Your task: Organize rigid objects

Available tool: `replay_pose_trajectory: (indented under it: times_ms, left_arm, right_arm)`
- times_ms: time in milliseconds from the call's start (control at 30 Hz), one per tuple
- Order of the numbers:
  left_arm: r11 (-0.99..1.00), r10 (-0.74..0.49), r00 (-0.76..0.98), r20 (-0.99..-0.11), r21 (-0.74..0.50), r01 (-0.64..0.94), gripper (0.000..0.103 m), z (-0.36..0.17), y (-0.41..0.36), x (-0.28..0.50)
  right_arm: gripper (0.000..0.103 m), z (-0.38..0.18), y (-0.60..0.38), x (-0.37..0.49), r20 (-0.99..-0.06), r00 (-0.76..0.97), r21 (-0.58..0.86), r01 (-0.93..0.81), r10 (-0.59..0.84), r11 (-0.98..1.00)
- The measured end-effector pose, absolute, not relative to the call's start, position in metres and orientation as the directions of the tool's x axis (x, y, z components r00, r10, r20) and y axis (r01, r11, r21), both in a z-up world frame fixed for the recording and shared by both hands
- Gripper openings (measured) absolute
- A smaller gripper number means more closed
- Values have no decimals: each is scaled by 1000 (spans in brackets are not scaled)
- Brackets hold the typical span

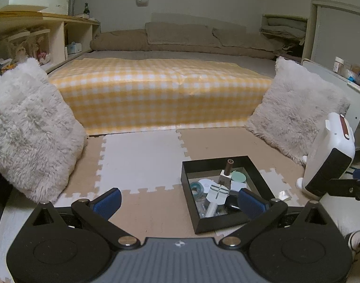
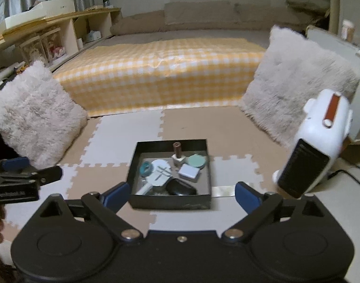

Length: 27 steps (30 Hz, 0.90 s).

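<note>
In the left wrist view, the left tongs (image 1: 178, 200) gape wide and empty at lower centre, the black box (image 1: 191, 210) of small things just right of middle. In the right wrist view, the right tongs (image 2: 181, 194) stand wide (nothing between), the box (image 2: 170, 201) centred beyond them on the floor mat (image 2: 227, 129).
</note>
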<state>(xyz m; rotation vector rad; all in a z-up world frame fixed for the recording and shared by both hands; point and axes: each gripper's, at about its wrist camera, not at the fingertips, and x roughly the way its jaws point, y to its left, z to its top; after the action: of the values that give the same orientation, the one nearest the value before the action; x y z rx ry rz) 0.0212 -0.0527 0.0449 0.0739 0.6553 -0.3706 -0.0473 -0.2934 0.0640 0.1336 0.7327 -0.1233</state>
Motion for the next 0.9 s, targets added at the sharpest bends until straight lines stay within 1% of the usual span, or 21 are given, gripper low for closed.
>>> replay_pose_trajectory:
  times_ms: [200,400,900]
  left_arm:
    - [937,-301,744,-597,-39,348,103,37,-45,10]
    - [938,-291,756,-586,-19,347,103,29,-43,2]
    - [941,-288,763,-578,-22,338,103,13,-38,-4]
  right_arm:
    - [99,52,-285,-62,-640,757,22,190,-133,981]
    - [99,41,-278,-72,-598,781,-5,223,-181,975]
    - [102,28,-264,-78,-541,810,-78,220,-226,972]
